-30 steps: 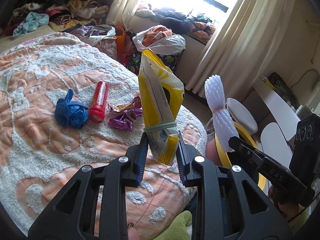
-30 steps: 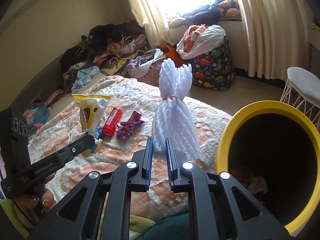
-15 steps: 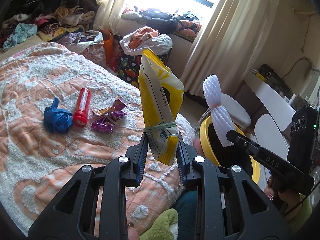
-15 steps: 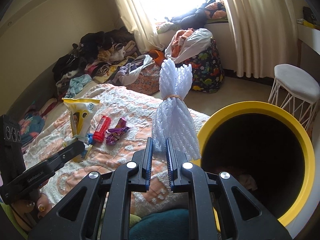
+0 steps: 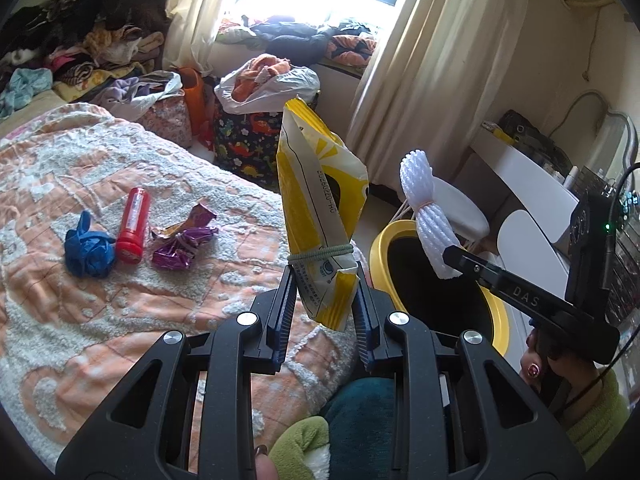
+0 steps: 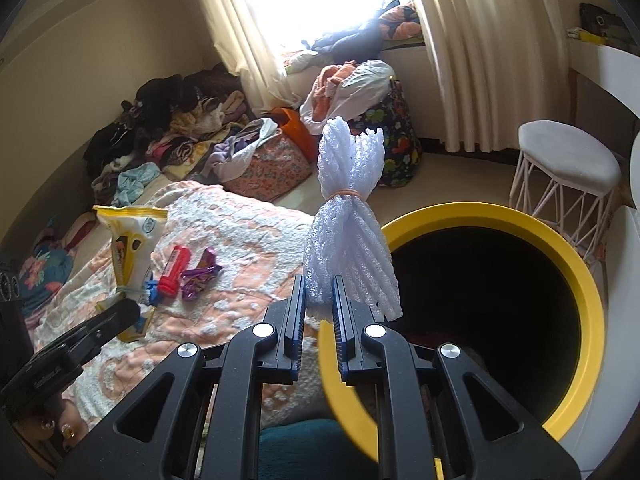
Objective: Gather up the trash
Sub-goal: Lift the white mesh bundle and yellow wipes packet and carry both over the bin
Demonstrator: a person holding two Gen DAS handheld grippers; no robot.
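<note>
My left gripper (image 5: 325,280) is shut on a yellow and white snack bag (image 5: 320,204) bound with a green band, held upright over the bed's edge. My right gripper (image 6: 319,288) is shut on a white foam net bundle (image 6: 347,220) tied with an orange band, just left of the yellow bin's (image 6: 588,280) dark mouth. In the left wrist view the foam net bundle (image 5: 426,216) hangs over the yellow bin (image 5: 380,248). A blue crumpled ball (image 5: 86,250), a red tube (image 5: 132,224) and purple wrappers (image 5: 182,242) lie on the bedspread (image 5: 80,320).
A white wire stool (image 6: 568,172) stands beyond the bin. A white desk (image 5: 516,172) is on the right. Piles of clothes (image 5: 80,48) and full bags (image 5: 264,92) line the wall and window side. Cream curtains (image 5: 432,60) hang behind.
Both grippers have swung toward the yellow bin with their loads. The bin now looms larger in the right wrist view, and the items on the bed have slid left.
</note>
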